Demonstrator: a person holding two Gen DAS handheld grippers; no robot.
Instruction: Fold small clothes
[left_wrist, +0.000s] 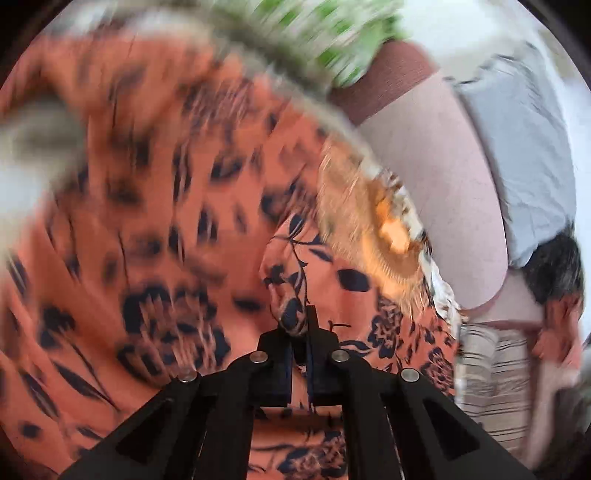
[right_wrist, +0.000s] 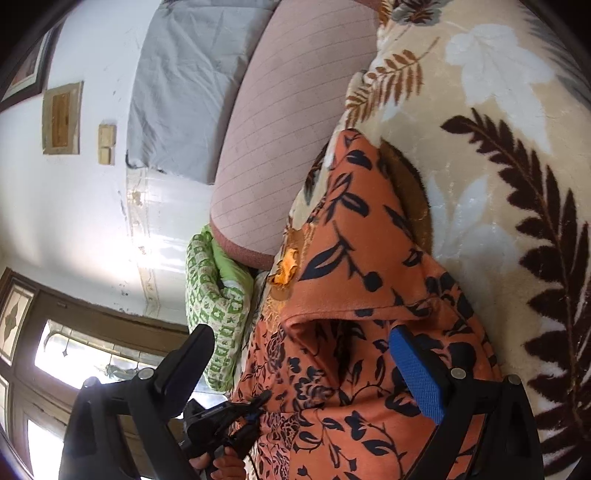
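On the leaf-patterned plush blanket lies the garment I am folding, an orange floral-print piece with dark blue leaves and blossoms, spread toward the pink quilted pillow and the green patterned cushion. My left gripper has its jaws pressed close together on a bunched fold of that cloth, which rises in a soft ridge just ahead of the tips; much of that view is smeared, so I cannot read the far edge. My right gripper stands wide, one black finger over the cushion side and the blue-padded finger over the print, holding nothing. I judge the fabric light, thin and limp, likely a little slippery: it drapes and creases wherever lifted and will not keep a shape by itself. For the right side I would pinch a hem or corner, near the raised fold below the torn orange patch, so both holds share one edge and the cloth hangs evenly.
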